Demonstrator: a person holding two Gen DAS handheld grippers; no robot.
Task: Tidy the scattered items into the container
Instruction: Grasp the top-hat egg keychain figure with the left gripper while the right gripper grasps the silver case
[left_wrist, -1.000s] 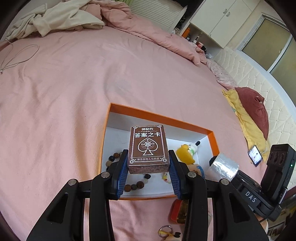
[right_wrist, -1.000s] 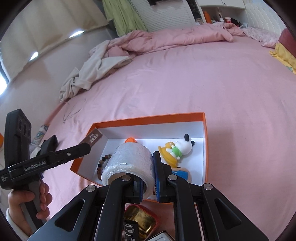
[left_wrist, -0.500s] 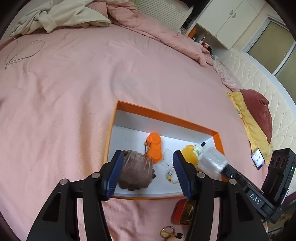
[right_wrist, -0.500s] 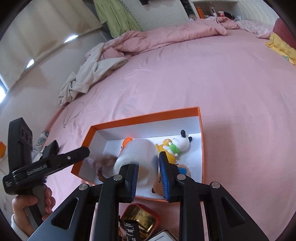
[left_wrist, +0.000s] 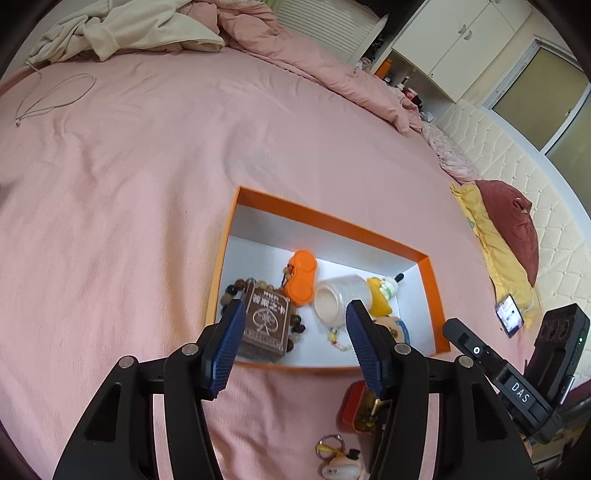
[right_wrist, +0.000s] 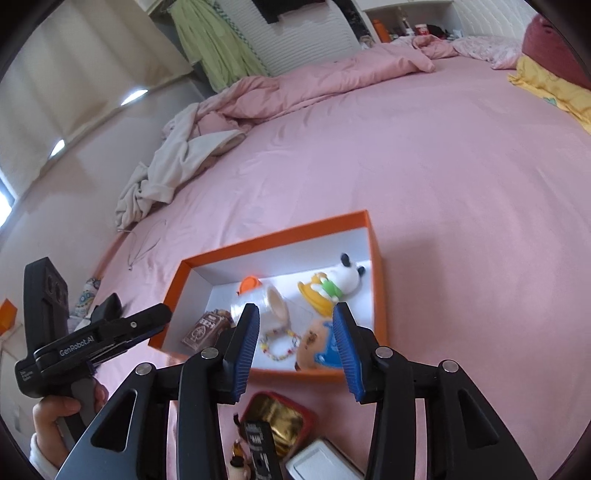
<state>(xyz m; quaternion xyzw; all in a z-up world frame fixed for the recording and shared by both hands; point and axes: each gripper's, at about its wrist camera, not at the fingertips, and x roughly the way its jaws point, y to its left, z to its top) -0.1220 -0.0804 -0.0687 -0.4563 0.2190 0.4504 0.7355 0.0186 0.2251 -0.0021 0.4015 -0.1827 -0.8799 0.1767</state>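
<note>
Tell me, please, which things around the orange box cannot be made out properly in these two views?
- Red tin: left wrist view, half hidden behind a finger of the left gripper.
- Keychain figure: left wrist view, cut off by the bottom edge.
- White object: right wrist view, cut off at the bottom edge and blurred, so unidentifiable.
- Card box: right wrist view, its print is blurred.

The 2 views sit just behind their own fingers, each angled down at the bed (left_wrist: 147, 192) from above its near edge. The left wrist camera faces the far right corner, with the orange box (left_wrist: 332, 221) close below. The right wrist camera faces the far left corner and looks into the same box (right_wrist: 280, 236) from its other side. Both views share the box, its contents and the red tin (right_wrist: 280, 410) at the near edge.
</note>
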